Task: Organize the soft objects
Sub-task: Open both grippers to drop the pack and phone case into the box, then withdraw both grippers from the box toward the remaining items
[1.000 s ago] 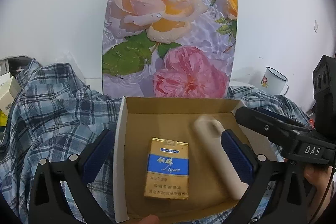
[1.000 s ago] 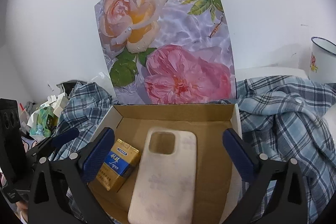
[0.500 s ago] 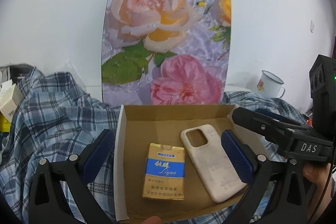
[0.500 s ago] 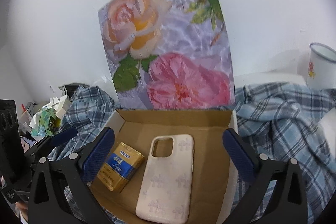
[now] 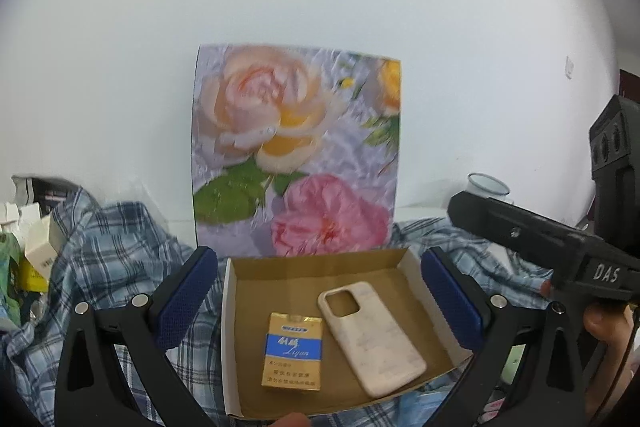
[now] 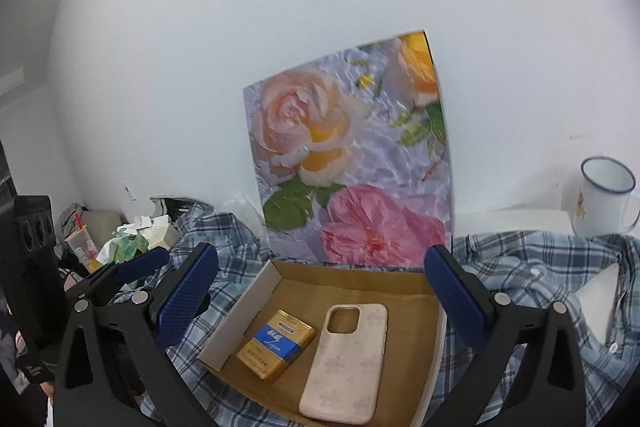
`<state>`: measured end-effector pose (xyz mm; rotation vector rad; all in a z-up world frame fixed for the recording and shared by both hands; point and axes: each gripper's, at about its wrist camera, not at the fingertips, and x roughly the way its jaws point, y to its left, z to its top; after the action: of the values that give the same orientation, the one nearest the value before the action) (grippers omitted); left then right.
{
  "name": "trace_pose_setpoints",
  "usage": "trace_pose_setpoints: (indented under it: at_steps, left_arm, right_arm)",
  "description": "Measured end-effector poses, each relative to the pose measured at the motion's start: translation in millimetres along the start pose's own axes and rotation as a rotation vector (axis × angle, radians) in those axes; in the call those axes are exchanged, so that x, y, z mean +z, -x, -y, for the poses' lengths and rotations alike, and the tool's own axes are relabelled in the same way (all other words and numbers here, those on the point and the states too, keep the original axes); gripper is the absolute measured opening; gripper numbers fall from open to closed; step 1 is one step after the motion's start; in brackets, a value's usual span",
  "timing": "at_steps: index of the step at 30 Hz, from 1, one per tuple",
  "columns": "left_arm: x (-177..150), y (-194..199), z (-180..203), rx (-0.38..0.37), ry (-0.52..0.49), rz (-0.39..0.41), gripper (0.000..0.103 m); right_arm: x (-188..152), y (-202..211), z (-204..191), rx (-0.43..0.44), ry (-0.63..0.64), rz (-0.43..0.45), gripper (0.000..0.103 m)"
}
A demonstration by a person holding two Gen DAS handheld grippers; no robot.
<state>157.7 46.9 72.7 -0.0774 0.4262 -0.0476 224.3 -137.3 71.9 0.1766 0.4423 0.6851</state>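
Note:
A shallow cardboard box (image 5: 312, 263) (image 6: 256, 297) lies on a blue plaid shirt (image 5: 116, 259) (image 6: 536, 271). Inside it rest a gold and blue cigarette pack (image 5: 294, 357) (image 6: 276, 343) and, to its right, a cream soft phone case (image 5: 372, 335) (image 6: 346, 355), lying flat. My left gripper (image 5: 318, 297) hangs open above and in front of the box, its fingers wide and holding nothing. My right gripper (image 6: 322, 297) is open too, also raised over the box with nothing between its fingers. The right gripper's black body shows at the right of the left wrist view.
A rose-print board (image 5: 296, 155) (image 6: 352, 155) leans on the white wall behind the box. A white enamel mug (image 6: 606, 197) (image 5: 488, 187) stands at the right on a white ledge. Cartons and wrappers (image 6: 128, 239) (image 5: 32, 251) pile up at the left.
Both grippers have pulled up and back from the box, so it looks smaller and lower. The phone case, tilted a second ago, now lies flat in the box.

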Motion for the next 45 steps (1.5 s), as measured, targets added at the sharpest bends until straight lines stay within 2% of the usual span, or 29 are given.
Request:
trace_pose_setpoints:
  at_steps: [1,4,13,20,29,33,45]
  left_arm:
    - [2.6,4.6,1.6,0.007,0.000,0.008,0.103]
    - [11.3,21.2,2.9,0.090,0.022,0.058,0.103]
    - [24.8,58.2,7.3,0.024,0.021,0.067,0.103]
    - [26.1,78.7,21.2,0.008,-0.032,0.098,0.103]
    - [-0.8,88.5,34.0,-0.034,-0.079,0.064,0.103]
    - [-14.1,87.9,40.2,-0.030,-0.107,0.054,0.103]
    - [-57.0,74.2,41.0,-0.092,-0.123,-0.061,0.103]
  right_arm:
    - [2.5,3.9,-2.2,0.003,0.005,0.005,0.103]
    - [7.4,16.2,-7.6,-0.001,0.003,0.023,0.103]
    - [17.9,60.6,-26.6,0.010,0.065,0.056,0.103]
    - [14.7,86.0,-26.4,0.005,0.115,0.057,0.103]
    - [-12.6,108.4,-16.9,-0.015,0.171,0.021,0.103]
    - [-28.5,111.6,-9.1,-0.018,0.176,-0.004,0.103]
    - [-74.9,119.8,-3.6,0.010,0.210,-0.083,0.103]
